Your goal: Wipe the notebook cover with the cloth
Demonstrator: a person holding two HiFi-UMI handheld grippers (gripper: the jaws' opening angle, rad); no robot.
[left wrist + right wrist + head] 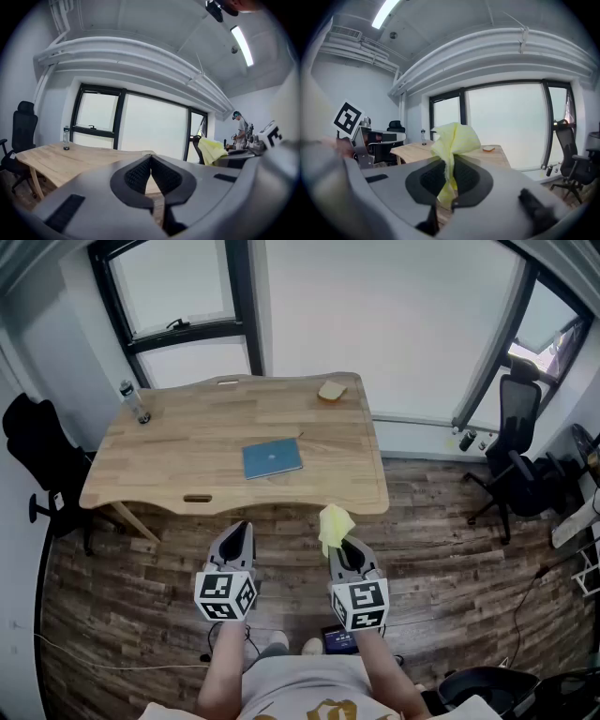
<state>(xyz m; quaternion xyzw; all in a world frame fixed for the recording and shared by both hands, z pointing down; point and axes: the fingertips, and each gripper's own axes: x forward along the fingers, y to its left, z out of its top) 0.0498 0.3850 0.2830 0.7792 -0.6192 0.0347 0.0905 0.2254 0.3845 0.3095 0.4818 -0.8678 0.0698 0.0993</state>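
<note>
A blue notebook lies flat near the middle of the wooden table. My right gripper is shut on a yellow cloth, which sticks up crumpled above the jaws. It hovers over the floor just in front of the table's front edge, right of the notebook. My left gripper is shut with nothing between its jaws, also short of the table. In the left gripper view the cloth shows at the right.
A clear water bottle stands at the table's back left corner. A tan sponge-like piece lies at the back right. Black office chairs stand at the left and right. Windows run behind the table.
</note>
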